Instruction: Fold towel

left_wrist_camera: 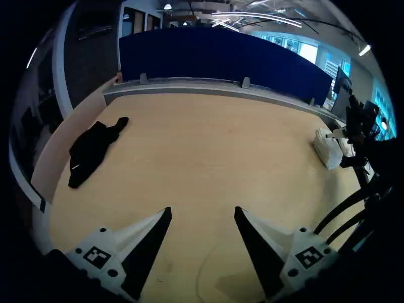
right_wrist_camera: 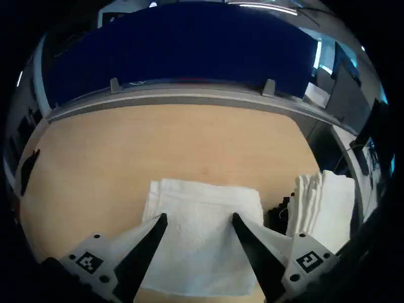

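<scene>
Right gripper view: folded towel lies below spread right gripper

A light wooden table takes up most of the right gripper view, with a dark blue partition standing along its far edge. The white towel lies flat on the near part of the table, folded into a rectangle with layered edges showing along its far and left sides. To its right, apart from it, sits a stack of folded white towels with a small dark object between the two. The right gripper's fingers are spread wide with nothing clamped between them. Their tips lie over the towel's far half; contact with the cloth cannot be confirmed.

In the left gripper view, the left gripper is likewise spread wide and holds nothing, above bare tabletop. A black garment lies crumpled near the table's left edge, well apart from this gripper. A white bundle rests at the table's right edge, beside dark equipment too dim to identify.
</scene>
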Demonstrator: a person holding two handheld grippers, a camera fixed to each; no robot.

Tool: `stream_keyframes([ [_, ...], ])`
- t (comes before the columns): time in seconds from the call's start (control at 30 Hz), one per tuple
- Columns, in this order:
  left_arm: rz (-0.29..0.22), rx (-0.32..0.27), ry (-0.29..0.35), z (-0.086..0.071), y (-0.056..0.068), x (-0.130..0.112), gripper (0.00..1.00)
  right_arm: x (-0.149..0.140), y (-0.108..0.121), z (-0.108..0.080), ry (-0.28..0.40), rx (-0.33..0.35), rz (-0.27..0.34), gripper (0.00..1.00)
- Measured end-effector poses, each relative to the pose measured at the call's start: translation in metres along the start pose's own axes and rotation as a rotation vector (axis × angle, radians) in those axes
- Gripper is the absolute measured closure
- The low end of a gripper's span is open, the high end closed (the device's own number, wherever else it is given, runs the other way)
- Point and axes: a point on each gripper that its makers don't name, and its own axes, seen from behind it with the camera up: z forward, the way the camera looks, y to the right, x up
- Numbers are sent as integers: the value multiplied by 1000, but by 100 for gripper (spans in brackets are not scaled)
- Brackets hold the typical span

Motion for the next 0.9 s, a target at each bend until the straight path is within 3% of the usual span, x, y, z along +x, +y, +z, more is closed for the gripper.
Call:
stream_keyframes([
  [0.4,12,-27,19,-3,4,8,8,10,-10,-36,66,5,12,0],
  [0.9,21,-75,69,-4,0,25,8,-5,-56,-132,234,-1,82,0],
])
